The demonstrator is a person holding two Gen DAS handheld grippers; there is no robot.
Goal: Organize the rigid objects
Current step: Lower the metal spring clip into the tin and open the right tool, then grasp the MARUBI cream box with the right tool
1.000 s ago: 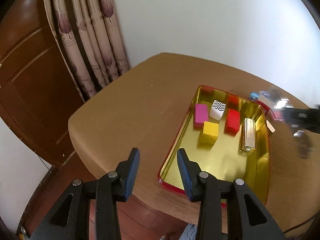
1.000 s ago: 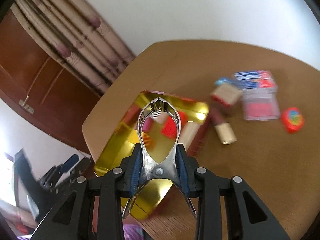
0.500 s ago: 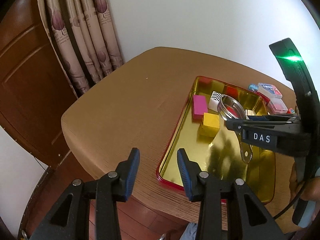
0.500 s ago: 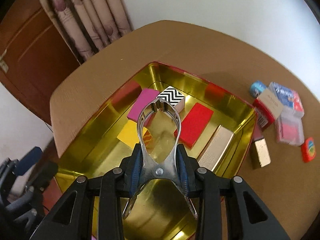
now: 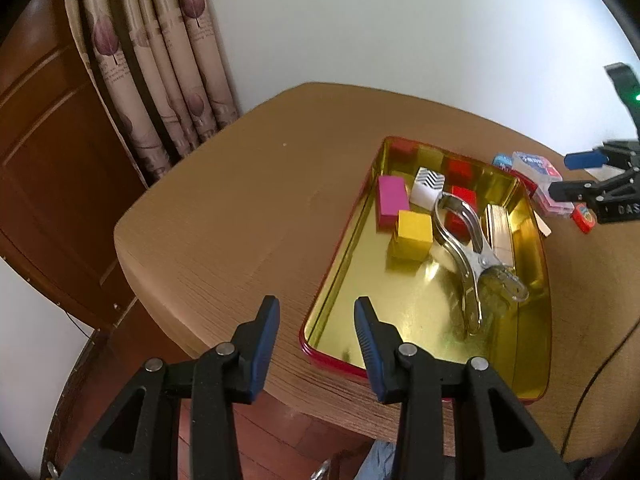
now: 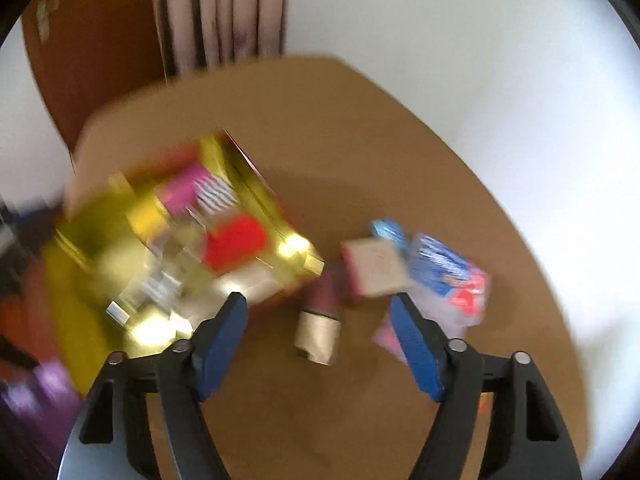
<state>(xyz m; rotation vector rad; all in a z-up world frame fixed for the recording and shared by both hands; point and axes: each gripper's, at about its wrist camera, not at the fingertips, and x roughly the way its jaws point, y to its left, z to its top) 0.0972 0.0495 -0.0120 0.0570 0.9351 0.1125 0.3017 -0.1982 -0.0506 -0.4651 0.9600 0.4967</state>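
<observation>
since half a second ago the metal clip [image 5: 468,248] has left the right tongs [image 6: 320,320] and now lies inside the gold tin [image 5: 532,240], at centre right of the left wrist view, its looped jaws over the red block [image 5: 460,208] and its handles pointing toward the lower right of the tin. the right tongs have swung away to the loose things on the tabletop [image 5: 240,220]; their view is smeared by motion.

those tongs stand wide apart and empty, hovering above a short gold-and-maroon box [image 6: 320,320] that lies just outside the tin's corner, in the lower middle of the right wrist frame. near it at right sit a pale flat packet [image 6: 376,268] and a blue-and-red clear case [image 6: 448,276].

the box looks stiff, light and smooth (likely slick on its glossy faces), so a hold across its two long sides near the middle should serve best; it seems unlikely to crush.

the left tongs [image 5: 316,332] are also parted and hold nothing, hanging off the tabletop's near edge at the bottom of their frame, beside the tin's lower left corner, pointed up along the tin.
</observation>
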